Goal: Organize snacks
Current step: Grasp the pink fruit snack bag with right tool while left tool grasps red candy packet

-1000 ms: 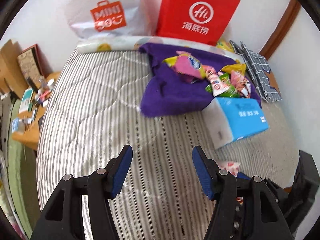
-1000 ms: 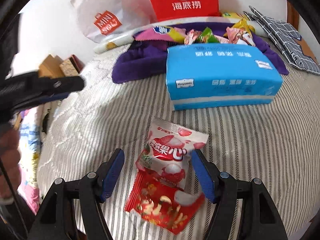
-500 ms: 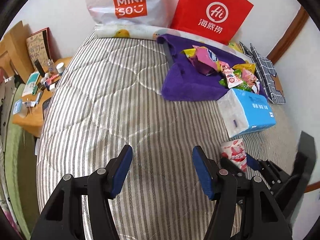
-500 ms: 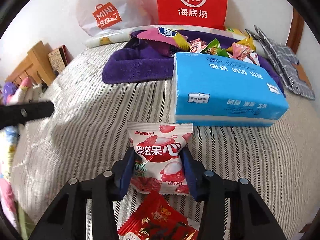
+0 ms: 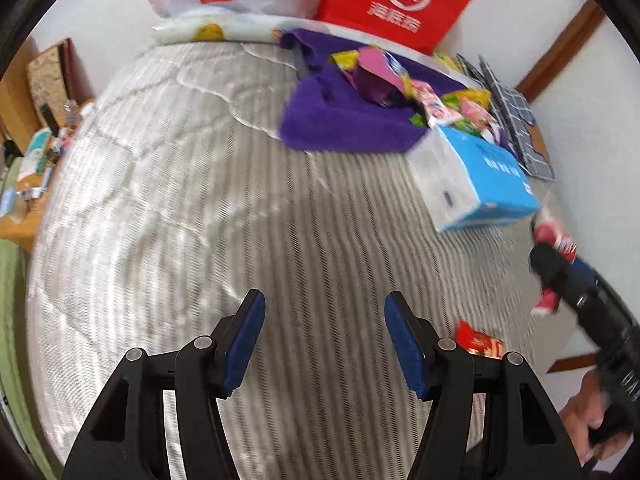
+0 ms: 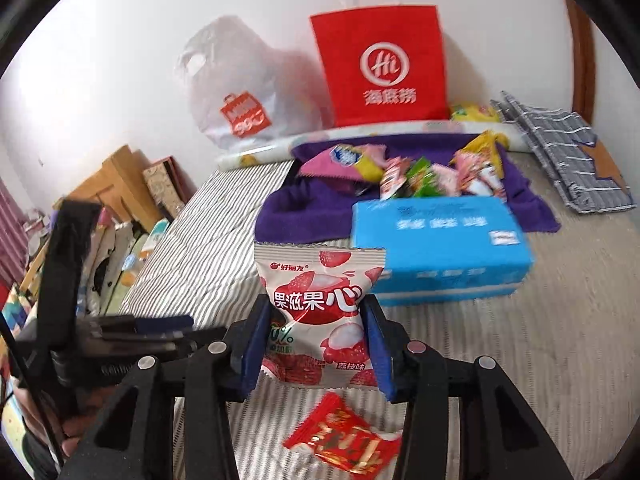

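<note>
My right gripper (image 6: 316, 344) is shut on a white and red lychee snack packet (image 6: 320, 304) and holds it above the striped bed. The packet also shows in the left wrist view (image 5: 554, 240), blurred, at the right edge. A small red snack packet (image 6: 344, 444) lies on the bed below it; it also shows in the left wrist view (image 5: 480, 344). My left gripper (image 5: 324, 344) is open and empty over the bed. A pile of snack packets (image 6: 420, 172) lies on a purple towel (image 6: 316, 204) behind a blue tissue pack (image 6: 436, 248).
A red paper bag (image 6: 380, 68) and a white plastic bag (image 6: 240, 92) stand against the wall at the head of the bed. A folded grey checked cloth (image 6: 568, 152) lies at the right. A wooden bedside table (image 5: 28, 184) with small items stands left of the bed.
My right gripper has closed fully on the lychee packet and lifted it off the bed, away from the red packet. My left gripper has swung a little left, still open.
</note>
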{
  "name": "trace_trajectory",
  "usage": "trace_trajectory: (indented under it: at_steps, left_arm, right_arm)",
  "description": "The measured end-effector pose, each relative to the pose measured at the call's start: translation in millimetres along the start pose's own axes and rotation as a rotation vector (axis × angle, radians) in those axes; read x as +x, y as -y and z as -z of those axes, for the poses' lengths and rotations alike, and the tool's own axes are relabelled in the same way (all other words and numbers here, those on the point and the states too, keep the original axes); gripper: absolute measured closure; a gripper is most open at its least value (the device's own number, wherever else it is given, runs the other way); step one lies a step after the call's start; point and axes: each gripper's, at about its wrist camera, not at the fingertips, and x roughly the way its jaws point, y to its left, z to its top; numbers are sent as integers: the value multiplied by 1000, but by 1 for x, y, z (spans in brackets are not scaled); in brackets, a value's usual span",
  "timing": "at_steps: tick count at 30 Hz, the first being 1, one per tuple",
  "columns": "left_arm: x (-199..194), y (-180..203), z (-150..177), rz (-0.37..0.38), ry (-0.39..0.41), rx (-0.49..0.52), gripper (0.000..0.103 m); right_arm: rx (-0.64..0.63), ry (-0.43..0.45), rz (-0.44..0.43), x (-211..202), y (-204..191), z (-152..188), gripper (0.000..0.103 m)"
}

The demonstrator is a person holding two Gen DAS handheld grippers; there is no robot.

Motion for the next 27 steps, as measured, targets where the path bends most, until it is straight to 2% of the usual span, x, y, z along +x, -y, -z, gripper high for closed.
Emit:
trace_trajectory:
  at_steps: [6,10,13,17,23,27]
  left_arm:
    - [14,34,12,66,-43,58,41]
    - [28,58,24,163,-107,96,42]
    - [30,78,31,110,-84,155,40]
    - [34,94,36,128,-99,168,33]
    - [41,118,41,85,-88,202,24]
    - [47,136,45,-16,-63,251,23]
  right_arm:
    - [32,49,60,-29,32,0,60]
    - [59,65,128,-46,59,8,60]
    - [93,73,159,-56,80,15,60]
    - [139,79,186,-67,104,24,60]
    - [159,54,219,-69,126,39,60]
    - [169,42,217,-69,134,47,60]
